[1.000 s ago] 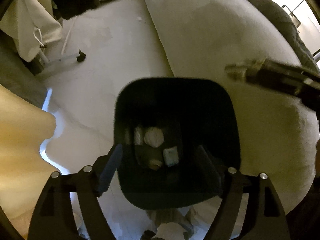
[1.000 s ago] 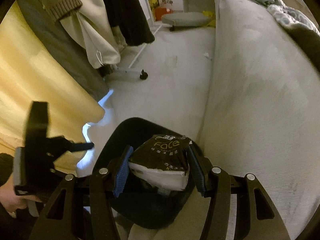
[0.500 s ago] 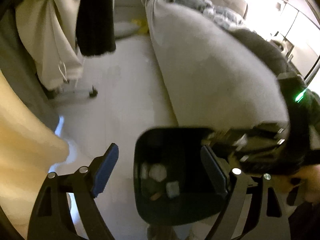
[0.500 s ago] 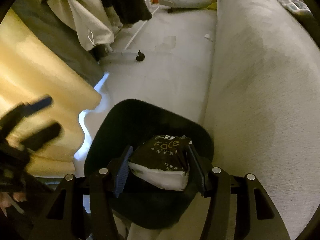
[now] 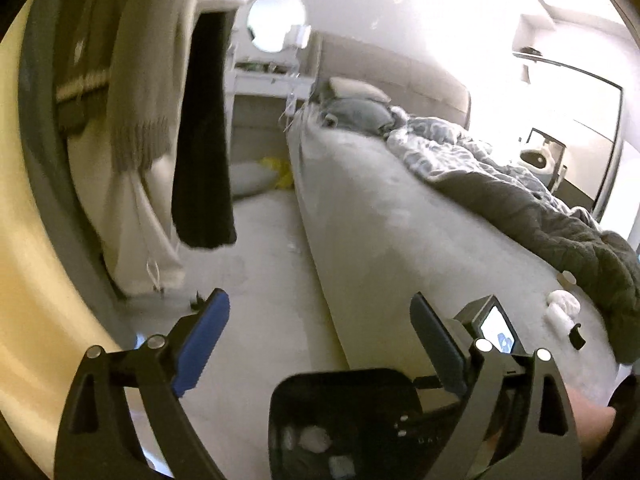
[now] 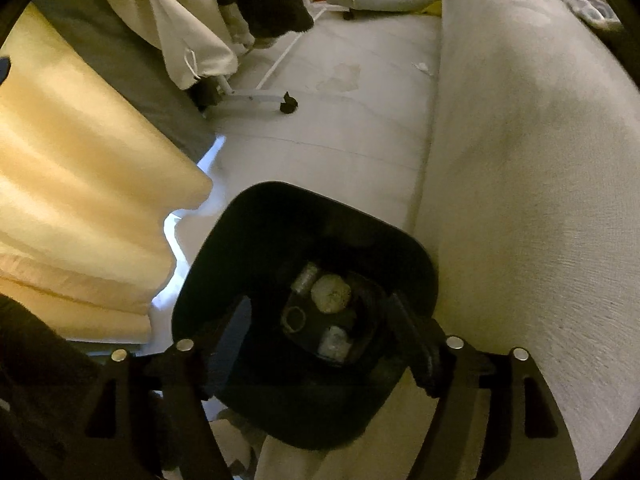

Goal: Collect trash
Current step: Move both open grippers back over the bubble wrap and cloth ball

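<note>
The black bin (image 6: 304,248) stands on the floor against the bed's side, with a crumpled paper ball (image 6: 330,298) and a few small packets lying at its bottom. My right gripper (image 6: 320,312) hangs over the bin's mouth, jaws opening, with nothing between them. The dark tissue pack cannot be made out. My left gripper (image 5: 318,344) is held higher, pointing along the bed, with its blue pads (image 5: 200,344) opening wide and empty. The bin (image 5: 344,420) lies below it. White crumpled bits (image 5: 562,308) rest on the bed near the grey duvet.
The bed (image 5: 380,220) runs along the right, the duvet (image 5: 540,208) piled on it. Hanging clothes (image 5: 152,120) and a wheeled rack foot (image 6: 256,100) fill the left. A yellow curtain (image 6: 80,200) is near the bin. A small white scrap (image 6: 422,67) lies on the floor.
The right gripper opened and the tissue pack left its jaws. The left gripper rose and tilted up from the bin toward the bed, widening its jaws.
</note>
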